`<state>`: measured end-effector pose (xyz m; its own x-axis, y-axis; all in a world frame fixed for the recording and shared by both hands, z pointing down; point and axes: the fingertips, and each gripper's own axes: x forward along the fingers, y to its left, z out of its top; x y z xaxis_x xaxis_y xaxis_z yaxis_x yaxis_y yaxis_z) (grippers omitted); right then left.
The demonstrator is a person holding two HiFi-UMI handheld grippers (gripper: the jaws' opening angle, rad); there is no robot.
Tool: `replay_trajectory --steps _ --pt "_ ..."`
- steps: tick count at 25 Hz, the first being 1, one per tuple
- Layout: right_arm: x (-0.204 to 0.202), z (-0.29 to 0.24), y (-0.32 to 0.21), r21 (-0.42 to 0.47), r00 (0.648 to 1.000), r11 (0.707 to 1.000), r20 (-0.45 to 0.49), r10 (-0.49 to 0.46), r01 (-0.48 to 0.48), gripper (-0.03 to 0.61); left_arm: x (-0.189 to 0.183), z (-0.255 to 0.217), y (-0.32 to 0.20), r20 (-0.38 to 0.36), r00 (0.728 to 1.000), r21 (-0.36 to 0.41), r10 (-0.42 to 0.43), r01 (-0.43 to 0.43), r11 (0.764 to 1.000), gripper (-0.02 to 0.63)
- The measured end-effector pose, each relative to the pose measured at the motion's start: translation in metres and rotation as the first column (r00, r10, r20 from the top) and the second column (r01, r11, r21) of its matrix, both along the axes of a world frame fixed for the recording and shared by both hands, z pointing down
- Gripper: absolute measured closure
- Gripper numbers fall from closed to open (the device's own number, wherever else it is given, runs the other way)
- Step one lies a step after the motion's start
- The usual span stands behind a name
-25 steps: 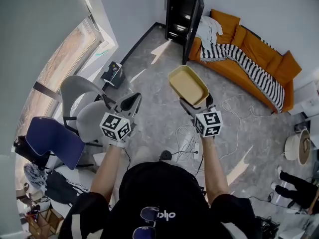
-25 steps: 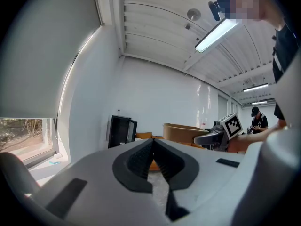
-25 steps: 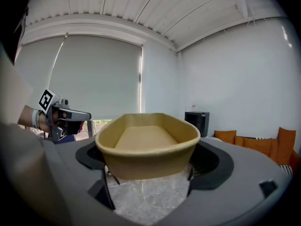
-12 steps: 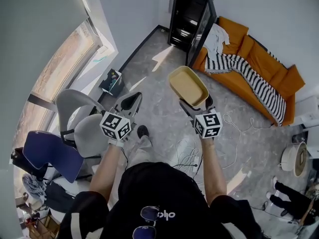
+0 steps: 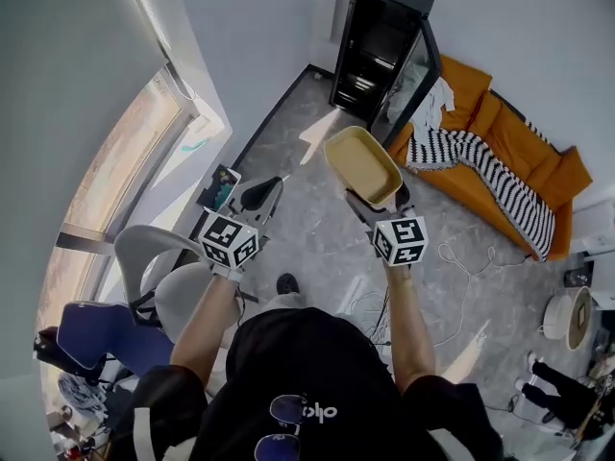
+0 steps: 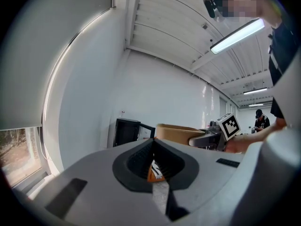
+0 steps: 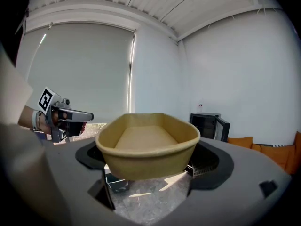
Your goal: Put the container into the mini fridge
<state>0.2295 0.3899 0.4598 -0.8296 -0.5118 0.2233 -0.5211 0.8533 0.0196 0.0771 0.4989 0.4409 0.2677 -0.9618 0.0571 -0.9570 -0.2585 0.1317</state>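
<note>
1. The container [image 5: 362, 166] is a tan, shallow tub with rounded corners, and it is empty. It sits open side up in the air over the floor [image 5: 307, 229], at the middle of the head view. It is well short of the mini fridge [image 5: 380, 41] and not yet inside it.
2. Your right gripper [image 5: 377, 203] grasps the container at its near end. In the right gripper view the jaws press on the tub's two long sides, and most of the tub reaches out past the tips, away from you.
3. Your left gripper [image 5: 264, 192] is clenched with nothing in it. In the left gripper view the jaw tips meet. It is held to the left of the container, apart from it and at about the same reach.
4. The mini fridge is black and stands against the far wall. Its door [image 5: 420, 65] is swung open to the right, and shelves show inside.
5. Just right of the fridge runs an orange sofa [image 5: 524, 133]. A black-and-white striped blanket [image 5: 480, 166] lies across it, and a white cloth [image 5: 439, 99] lies at the end nearest the fridge.
6. The floor is grey and marbled, with loose cables [image 5: 461, 257] lying on it at the right.
7. A grey chair [image 5: 178, 291] stands near left, below your left arm. A window [image 5: 106, 171] runs along the left wall.
</note>
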Motion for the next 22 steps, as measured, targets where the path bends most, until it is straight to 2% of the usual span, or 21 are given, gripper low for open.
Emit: replay_trajectory --steps 5,12,16,22 --pt "-0.039 0.001 -0.034 -0.006 1.0 1.0 0.01 0.027 -0.026 0.048 -0.04 -0.003 -0.04 0.002 1.0 -0.002 0.03 -0.03 1.0 0.609" --pt "-0.059 0.015 -0.094 -0.025 0.997 0.997 0.013 0.069 -0.069 0.048 -0.067 0.007 -0.105 -0.001 0.998 -0.011 0.057 -0.057 0.998 0.609" --pt "-0.075 0.024 -0.149 -0.027 0.997 0.997 0.022 0.078 -0.077 0.048 -0.083 0.016 -0.158 0.0 0.998 -0.017 0.064 -0.064 0.998 0.609" --pt "-0.108 0.019 -0.259 -0.026 0.996 0.996 0.034 0.085 -0.084 0.048 -0.117 0.012 -0.266 0.011 0.998 -0.027 0.069 -0.068 0.997 0.609"
